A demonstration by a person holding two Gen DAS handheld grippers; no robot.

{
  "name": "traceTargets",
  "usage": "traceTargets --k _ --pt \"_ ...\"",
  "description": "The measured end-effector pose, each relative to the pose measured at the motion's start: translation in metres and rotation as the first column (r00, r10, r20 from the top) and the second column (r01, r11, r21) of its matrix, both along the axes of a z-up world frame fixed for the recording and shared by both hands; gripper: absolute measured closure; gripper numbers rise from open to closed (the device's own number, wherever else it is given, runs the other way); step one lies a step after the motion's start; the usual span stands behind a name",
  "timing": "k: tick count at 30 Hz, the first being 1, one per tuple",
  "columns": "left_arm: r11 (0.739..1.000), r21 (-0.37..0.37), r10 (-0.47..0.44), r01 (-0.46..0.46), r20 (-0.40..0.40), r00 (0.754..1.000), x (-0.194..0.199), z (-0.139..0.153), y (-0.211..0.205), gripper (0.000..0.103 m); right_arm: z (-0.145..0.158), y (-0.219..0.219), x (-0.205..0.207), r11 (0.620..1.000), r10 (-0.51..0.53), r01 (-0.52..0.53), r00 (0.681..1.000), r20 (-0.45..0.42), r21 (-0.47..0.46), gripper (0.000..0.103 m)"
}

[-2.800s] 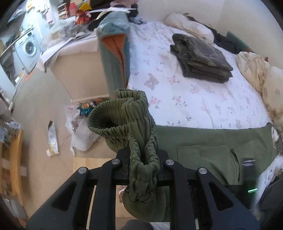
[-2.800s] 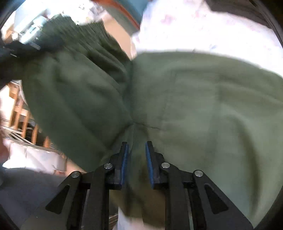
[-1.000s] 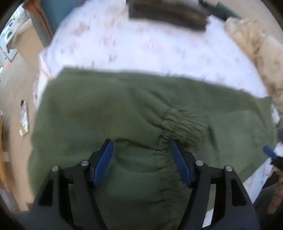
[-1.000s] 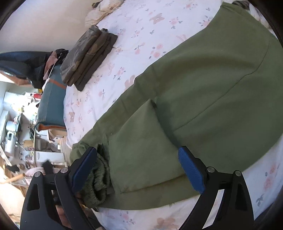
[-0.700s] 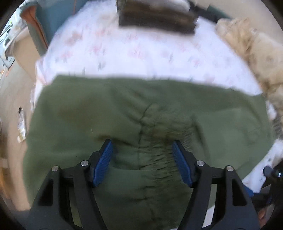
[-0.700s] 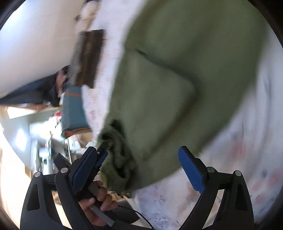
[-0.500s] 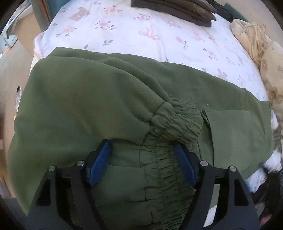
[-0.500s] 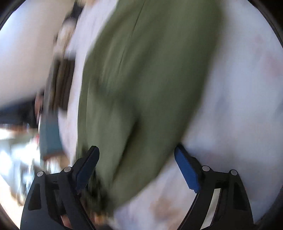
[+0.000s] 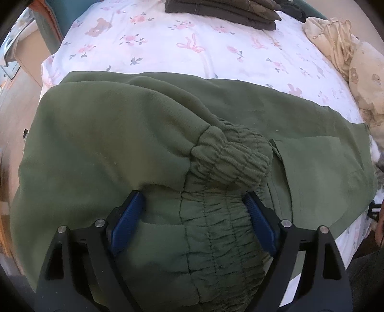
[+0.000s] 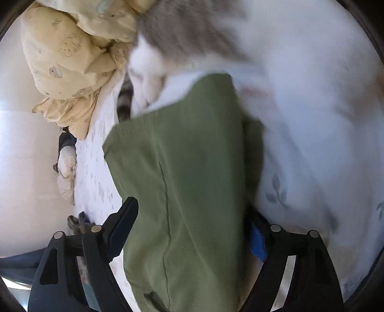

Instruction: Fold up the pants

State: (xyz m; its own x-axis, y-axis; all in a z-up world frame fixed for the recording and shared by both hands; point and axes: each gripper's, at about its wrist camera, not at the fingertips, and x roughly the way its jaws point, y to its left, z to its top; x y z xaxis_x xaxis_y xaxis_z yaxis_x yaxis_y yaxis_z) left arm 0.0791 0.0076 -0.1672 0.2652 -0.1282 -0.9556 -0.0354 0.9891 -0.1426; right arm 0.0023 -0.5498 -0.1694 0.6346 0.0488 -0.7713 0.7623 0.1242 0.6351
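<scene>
Green pants point(image 9: 120, 134) lie across the near edge of the bed. Their bunched elastic waistband point(image 9: 230, 156) sits folded over itself near the middle. My left gripper point(image 9: 192, 211) is open, its blue pads on either side of the gathered waistband, just above the cloth. In the right wrist view the pants' leg end point(image 10: 192, 156) runs away from me over the sheet. My right gripper point(image 10: 192, 223) is open and straddles this leg, the cloth between its fingers.
The bed has a white floral sheet point(image 9: 192, 48). Folded dark clothes point(image 9: 223, 12) lie at the far side. A cream bundle point(image 9: 348, 48) lies at the right, also in the right wrist view point(image 10: 72, 48). A grey-white furry animal point(image 10: 180, 36) lies by the leg end.
Both grippers let go of the pants and opened. The left lowered over the waistband. The right swung from the waist end to the leg end.
</scene>
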Motion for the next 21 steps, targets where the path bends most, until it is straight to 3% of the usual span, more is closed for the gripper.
traceTargets --k 4,7,8,9,10,12,15,18,21 --pt "1.000 0.013 -0.011 0.010 0.014 1.000 -0.009 0.005 0.000 0.019 0.001 -0.021 0.013 0.998 0.003 -0.008 0.997 -0.072 -0.066 0.029" --pt "0.999 0.048 -0.019 0.018 0.023 1.000 -0.009 0.009 -0.003 0.018 -0.001 -0.032 0.015 0.995 0.007 -0.018 0.994 -0.113 -0.097 0.046" --pt "0.999 0.050 -0.013 0.012 0.022 1.000 -0.007 0.010 -0.005 0.018 0.002 -0.036 0.013 0.993 0.000 -0.013 0.993 -0.114 -0.114 0.064" --pt "0.999 0.047 -0.004 0.002 0.025 1.000 -0.007 0.013 -0.005 0.019 0.005 -0.039 0.012 0.990 -0.001 -0.016 0.993 -0.116 -0.141 0.091" --pt "0.999 0.041 0.006 -0.007 0.029 1.000 -0.007 0.017 -0.005 0.021 0.013 -0.041 0.006 0.982 -0.014 -0.005 0.995 -0.099 -0.190 0.099" --pt "0.999 0.021 0.040 -0.041 0.063 0.997 -0.009 0.035 -0.001 0.021 0.031 -0.037 0.003 0.971 0.003 -0.009 1.000 -0.026 -0.239 0.099" --pt "0.994 0.017 0.100 -0.104 0.138 0.985 -0.012 0.066 0.006 0.021 0.074 -0.010 0.011 0.916 0.145 -0.116 0.988 0.050 -0.383 0.099" --pt "0.983 -0.009 0.181 -0.182 0.195 0.964 -0.019 0.102 0.027 0.021 0.113 0.030 0.025 0.835 0.336 -0.246 0.936 0.102 -0.493 0.099" --pt "0.979 -0.092 0.194 -0.181 0.158 0.968 -0.026 0.125 0.051 0.021 0.150 0.082 0.039 0.711 0.540 -0.383 0.834 0.110 -0.590 0.099"
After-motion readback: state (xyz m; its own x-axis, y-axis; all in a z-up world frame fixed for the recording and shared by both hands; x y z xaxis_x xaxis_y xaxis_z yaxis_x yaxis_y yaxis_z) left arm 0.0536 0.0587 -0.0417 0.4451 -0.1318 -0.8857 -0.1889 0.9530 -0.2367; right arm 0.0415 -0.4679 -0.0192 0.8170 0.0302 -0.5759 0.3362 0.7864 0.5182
